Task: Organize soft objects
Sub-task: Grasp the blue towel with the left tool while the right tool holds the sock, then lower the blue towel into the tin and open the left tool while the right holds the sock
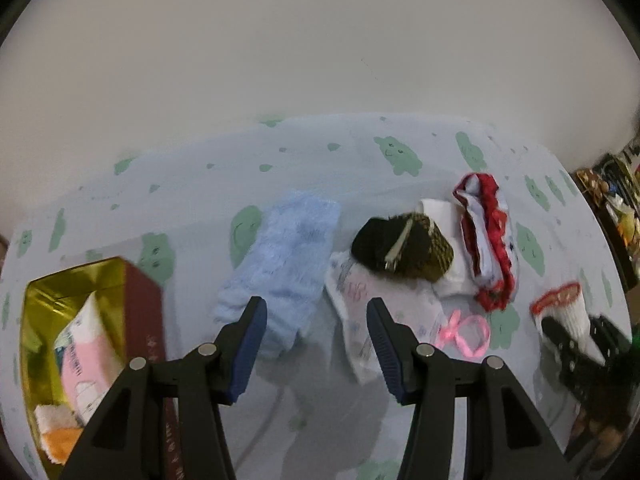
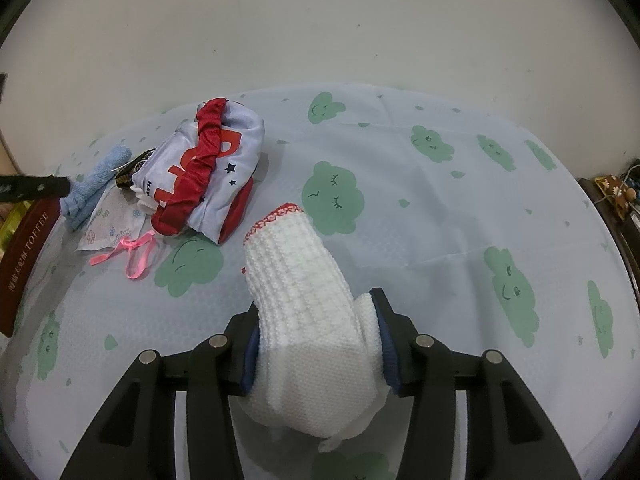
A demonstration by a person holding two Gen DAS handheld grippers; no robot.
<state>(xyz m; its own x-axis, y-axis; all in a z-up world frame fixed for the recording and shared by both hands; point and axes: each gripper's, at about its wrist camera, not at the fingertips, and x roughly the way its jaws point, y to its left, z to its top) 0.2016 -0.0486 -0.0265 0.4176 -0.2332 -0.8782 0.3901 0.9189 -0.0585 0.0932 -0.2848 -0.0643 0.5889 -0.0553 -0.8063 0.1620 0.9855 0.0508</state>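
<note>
My left gripper (image 1: 316,308) hangs open over the bed, with only sheet between its blue pads. Just beyond its left finger lies a fluffy light-blue cloth (image 1: 284,248). Past its right finger lies a white printed pouch (image 1: 360,304) with a pink ribbon (image 1: 468,334). Behind them sit a dark knitted piece (image 1: 400,246) and a white garment with red frills (image 1: 490,240). My right gripper (image 2: 316,304) is shut on a white knitted sock (image 2: 308,280) with a red-stitched cuff, which sticks out forward over the sheet. The red-trimmed garment (image 2: 204,168) lies to its far left.
A red box with gold lining (image 1: 144,304) stands at the left and holds a pink-and-white pack and an orange cloth. The bed sheet (image 2: 440,200) is pale blue with green clouds. A plain wall rises behind it, and a dark cluttered shelf (image 1: 616,200) borders the right.
</note>
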